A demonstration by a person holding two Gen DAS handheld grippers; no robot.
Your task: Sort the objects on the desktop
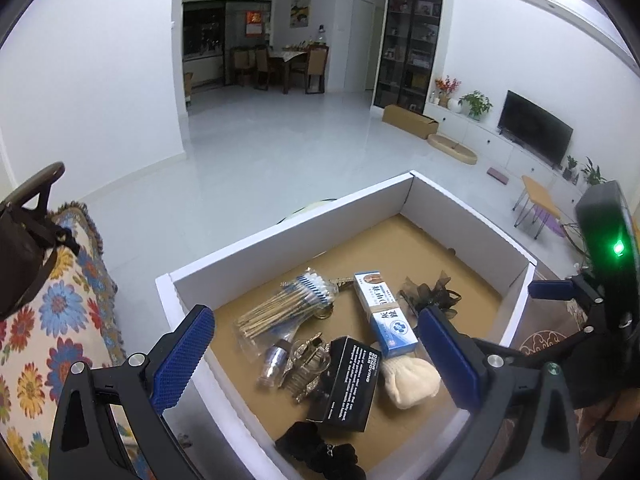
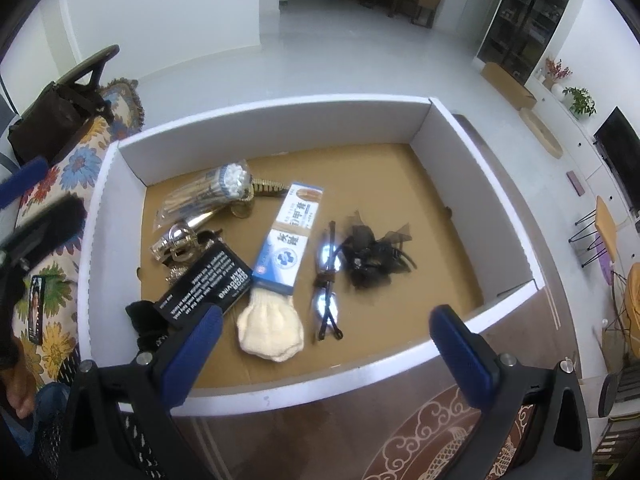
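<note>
Hovering over white box (image 2: 280, 116): left gripper (image 1: 316, 356) and right gripper (image 2: 326, 344), fingers spread, empty; glasses (image 2: 328, 276) frame centre.

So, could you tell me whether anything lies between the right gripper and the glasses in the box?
Nothing visible blocks it. The right gripper is open above the box's near wall, and the glasses lie uncovered, between the cream sock and the black bow.
</note>
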